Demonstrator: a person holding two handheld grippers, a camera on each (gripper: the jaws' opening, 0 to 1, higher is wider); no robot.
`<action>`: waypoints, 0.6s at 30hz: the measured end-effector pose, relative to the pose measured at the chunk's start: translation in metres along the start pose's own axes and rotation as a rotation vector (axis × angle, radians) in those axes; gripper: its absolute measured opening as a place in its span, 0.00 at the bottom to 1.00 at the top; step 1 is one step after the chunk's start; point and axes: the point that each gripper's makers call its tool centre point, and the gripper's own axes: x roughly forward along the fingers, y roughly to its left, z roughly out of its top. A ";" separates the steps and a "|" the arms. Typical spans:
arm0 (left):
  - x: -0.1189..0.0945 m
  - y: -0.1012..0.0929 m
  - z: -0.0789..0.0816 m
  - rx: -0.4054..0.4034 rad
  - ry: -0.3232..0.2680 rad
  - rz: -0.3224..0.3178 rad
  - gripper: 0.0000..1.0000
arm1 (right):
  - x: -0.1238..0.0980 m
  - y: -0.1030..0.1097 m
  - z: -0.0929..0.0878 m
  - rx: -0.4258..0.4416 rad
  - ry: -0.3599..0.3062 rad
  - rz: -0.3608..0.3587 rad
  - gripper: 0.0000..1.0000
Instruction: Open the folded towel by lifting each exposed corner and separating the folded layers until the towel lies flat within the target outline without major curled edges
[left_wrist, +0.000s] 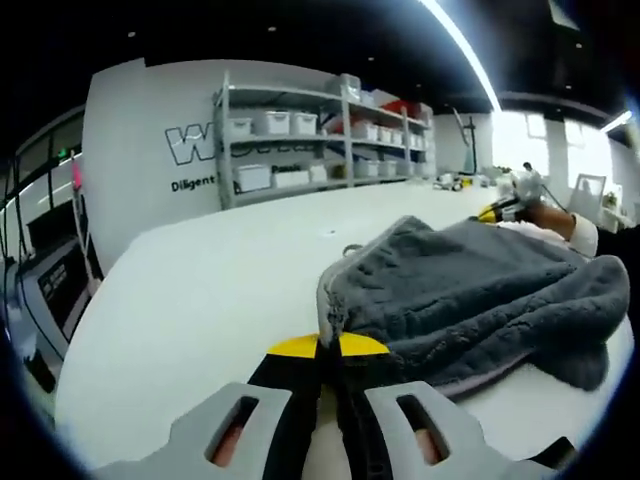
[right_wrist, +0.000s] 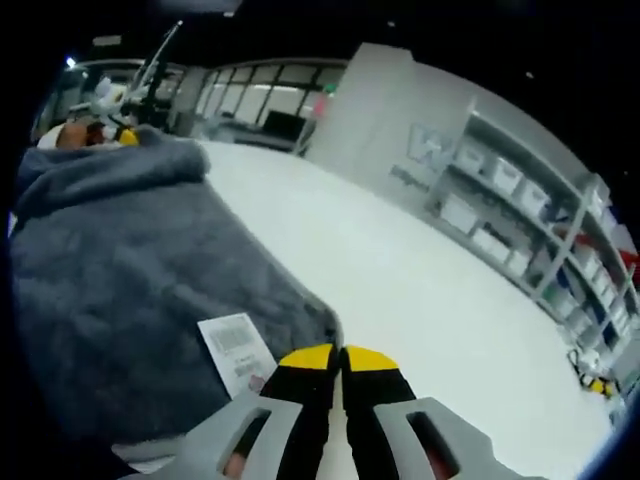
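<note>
Both grippers — left gripper (left_wrist: 329, 347) and right gripper (right_wrist: 338, 356) — pinch closed on corners of the grey towel (left_wrist: 480, 290) at six o'clock, so uneven pulling could slip a corner and curl it on the tabletop (left_wrist: 200, 290).

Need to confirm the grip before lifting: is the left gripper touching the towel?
Touching. In the left gripper view, the left gripper has its jaws closed on the grey towel's corner edge.

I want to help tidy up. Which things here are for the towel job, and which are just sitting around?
For the job:
grey towel
left gripper, shut on a towel corner
right gripper, shut on another corner

Just around:
white table
shelves with bins
towel's label
</note>
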 end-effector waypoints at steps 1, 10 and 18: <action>0.000 0.000 0.000 0.002 0.001 0.002 0.03 | -0.001 -0.002 -0.001 0.002 0.002 -0.003 0.00; -0.005 0.010 -0.004 -0.021 0.011 0.020 0.03 | -0.006 -0.018 -0.012 0.033 0.015 -0.026 0.00; -0.008 0.014 -0.005 -0.034 0.012 0.030 0.03 | -0.011 -0.026 -0.019 0.045 0.022 -0.039 0.00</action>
